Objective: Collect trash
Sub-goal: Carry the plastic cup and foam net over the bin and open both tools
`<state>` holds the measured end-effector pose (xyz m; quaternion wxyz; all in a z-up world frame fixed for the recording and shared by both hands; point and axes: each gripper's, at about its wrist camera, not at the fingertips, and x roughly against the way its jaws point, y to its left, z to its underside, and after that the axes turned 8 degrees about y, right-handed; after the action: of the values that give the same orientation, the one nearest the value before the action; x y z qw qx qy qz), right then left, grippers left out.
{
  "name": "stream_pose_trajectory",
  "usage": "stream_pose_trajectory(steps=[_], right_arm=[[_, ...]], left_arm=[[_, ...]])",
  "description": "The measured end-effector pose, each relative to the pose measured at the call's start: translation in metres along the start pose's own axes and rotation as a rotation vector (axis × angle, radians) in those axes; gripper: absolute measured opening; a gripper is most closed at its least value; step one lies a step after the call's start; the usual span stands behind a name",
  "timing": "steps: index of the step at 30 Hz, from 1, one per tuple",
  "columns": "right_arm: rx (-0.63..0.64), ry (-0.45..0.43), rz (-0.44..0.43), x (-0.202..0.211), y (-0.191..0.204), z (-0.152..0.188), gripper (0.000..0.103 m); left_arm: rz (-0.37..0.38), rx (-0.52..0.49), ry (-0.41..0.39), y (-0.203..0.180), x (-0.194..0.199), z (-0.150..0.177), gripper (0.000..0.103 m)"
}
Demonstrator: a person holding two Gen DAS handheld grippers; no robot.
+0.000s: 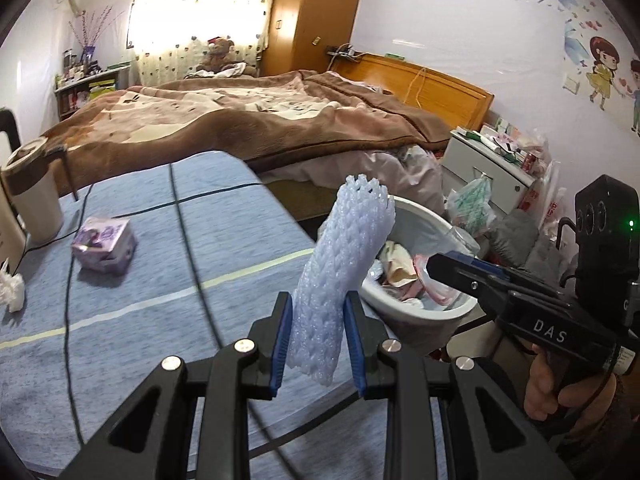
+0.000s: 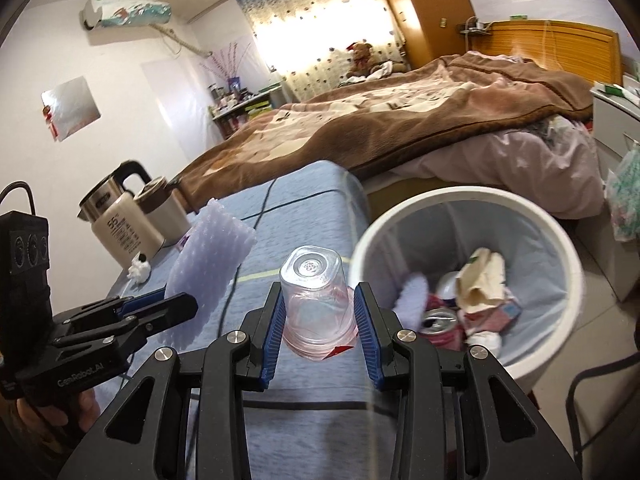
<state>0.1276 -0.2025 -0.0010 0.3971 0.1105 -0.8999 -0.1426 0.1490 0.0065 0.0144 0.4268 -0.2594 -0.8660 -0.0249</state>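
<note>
Left gripper (image 1: 317, 344): black frame, blue-padded fingers (image 1: 280, 340), jaws drawn in on a white foam net sleeve (image 1: 344, 264) that stands up between them. Held level, pointing forward; the holding hand (image 2: 60, 408) wraps the grip from below.

Right gripper (image 2: 320, 332): same build, blue pads (image 2: 368, 332) pressed on the sides of a clear plastic cup (image 2: 316, 304), mouth toward the camera. Bare hand (image 1: 556, 388) clasps its pistol grip, sleeve at the wrist.

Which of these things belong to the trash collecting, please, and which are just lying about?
Job: foam net in left claw; plastic cup in right claw; bin; carton; tissue.
Lying about: kettle, mug, bed, cables.
</note>
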Motion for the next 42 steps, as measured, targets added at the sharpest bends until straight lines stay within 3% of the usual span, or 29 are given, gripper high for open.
stream_pose_trajectory(steps=[21, 33, 42], right_arm=[[-0.105, -0.04, 0.1, 0.031, -0.089, -0.015, 0.036], [-0.123, 0.009, 0.188, 0.012, -0.123, -0.023, 0.036], [-0.105, 0.078, 0.175, -0.01, -0.134, -0.023, 0.036]], left_arm=[[0.072, -0.074, 0.045, -0.08, -0.052, -0.03, 0.028], [0.077, -0.048, 0.098, -0.093, -0.087, -0.043, 0.028], [0.04, 0.004, 0.144, -0.088, -0.111, -0.048, 0.028]])
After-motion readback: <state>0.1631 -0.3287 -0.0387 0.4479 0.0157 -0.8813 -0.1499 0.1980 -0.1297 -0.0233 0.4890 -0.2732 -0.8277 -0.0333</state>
